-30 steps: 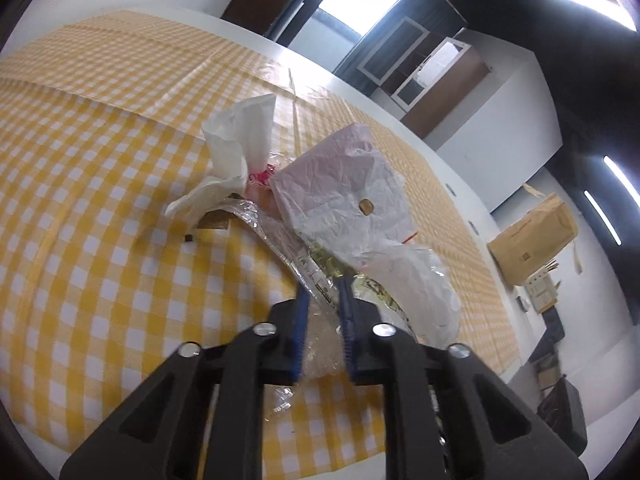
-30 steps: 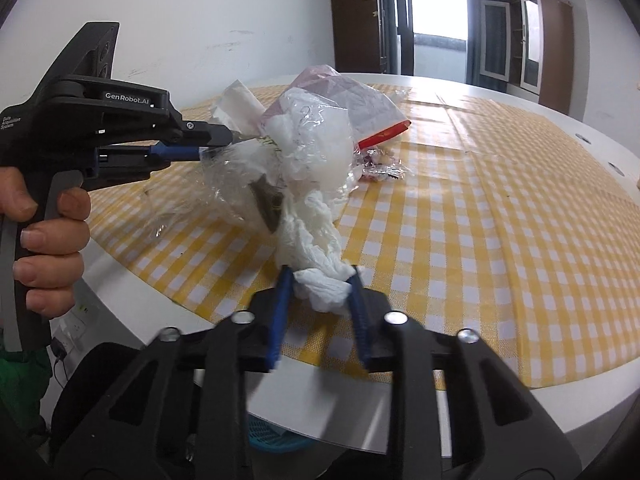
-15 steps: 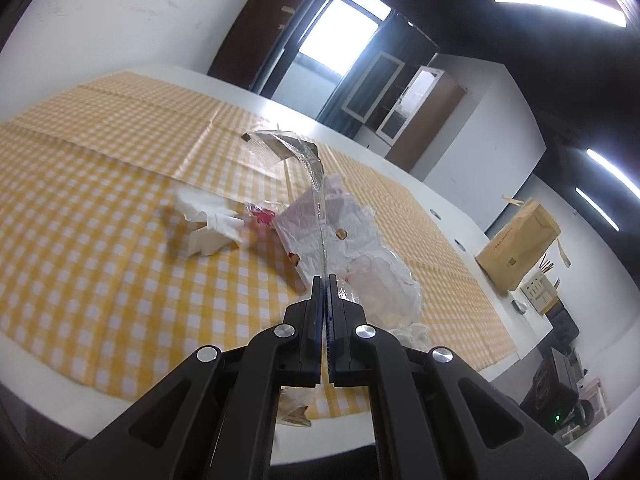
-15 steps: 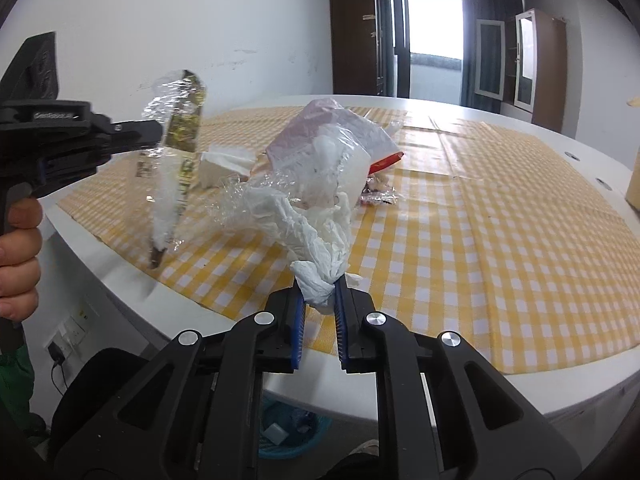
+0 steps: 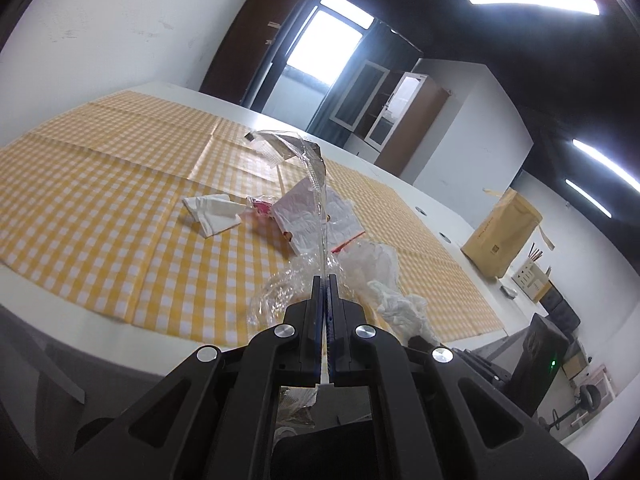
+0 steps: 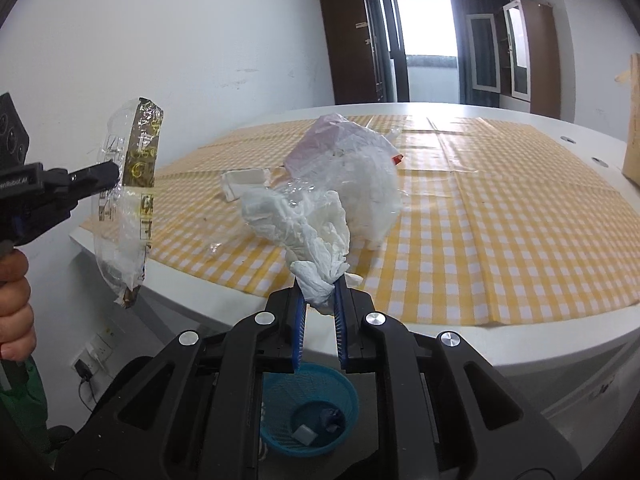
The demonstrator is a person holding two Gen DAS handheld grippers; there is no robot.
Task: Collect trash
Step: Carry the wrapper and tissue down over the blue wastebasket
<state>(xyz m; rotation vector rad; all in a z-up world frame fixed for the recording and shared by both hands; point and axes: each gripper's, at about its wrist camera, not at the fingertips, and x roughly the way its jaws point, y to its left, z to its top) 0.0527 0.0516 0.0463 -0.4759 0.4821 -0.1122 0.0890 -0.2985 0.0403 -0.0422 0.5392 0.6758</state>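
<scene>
My left gripper is shut on a clear plastic wrapper with gold print, held in the air off the table's near edge; the right wrist view shows the wrapper hanging from that gripper. My right gripper is shut on a crumpled white tissue, lifted over the table edge. On the yellow checked tablecloth lie a folded white napkin, a pink-white plastic bag, a red snack wrapper and crumpled clear film.
A blue trash basket with a few scraps stands on the floor below my right gripper. A brown cardboard box sits on the far table end. The white wall is to the left.
Both grippers have drawn back from the table with their pieces. The wrapper now hangs clear of the edge. The tissue is lifted over the basket.
</scene>
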